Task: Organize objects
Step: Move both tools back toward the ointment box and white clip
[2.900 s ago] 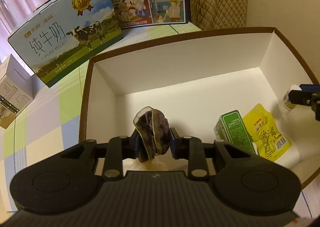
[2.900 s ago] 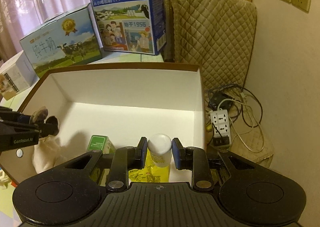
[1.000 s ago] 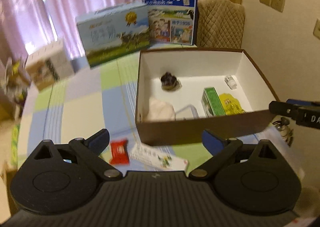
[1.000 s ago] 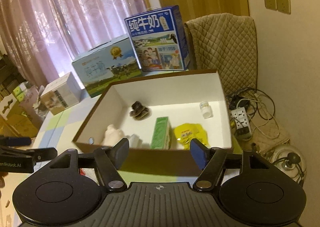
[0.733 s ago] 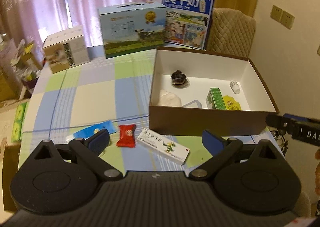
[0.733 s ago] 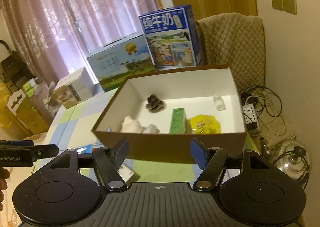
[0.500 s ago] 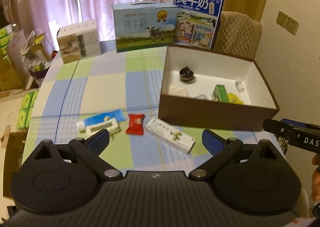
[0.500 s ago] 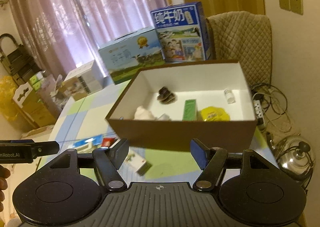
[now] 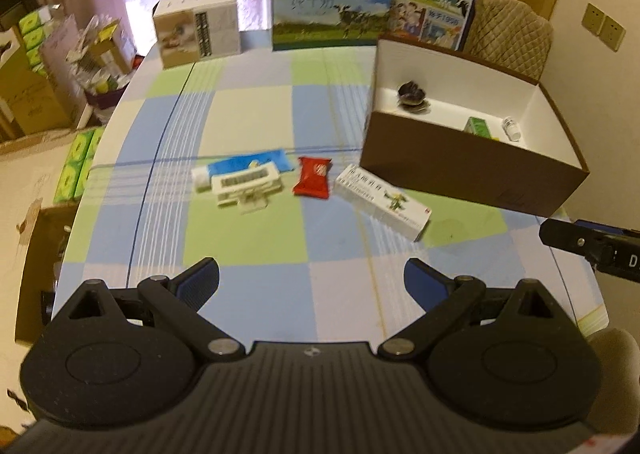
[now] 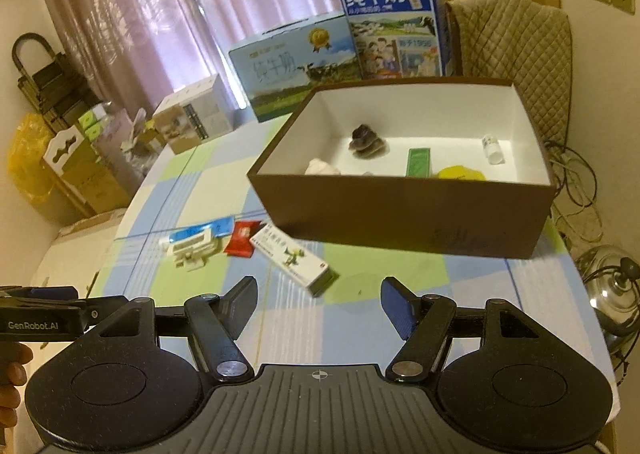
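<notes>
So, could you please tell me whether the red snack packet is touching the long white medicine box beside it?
Apart. In the left wrist view, a strip of tablecloth shows between the red snack packet and the long white medicine box.

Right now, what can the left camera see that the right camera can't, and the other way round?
Only the left view shows the green packs on the floor. Only the right view shows the yellow pouch in the brown box, the pot lid and a hand. Both show the red packet, the long medicine box and both grippers, left and right, open and empty.
</notes>
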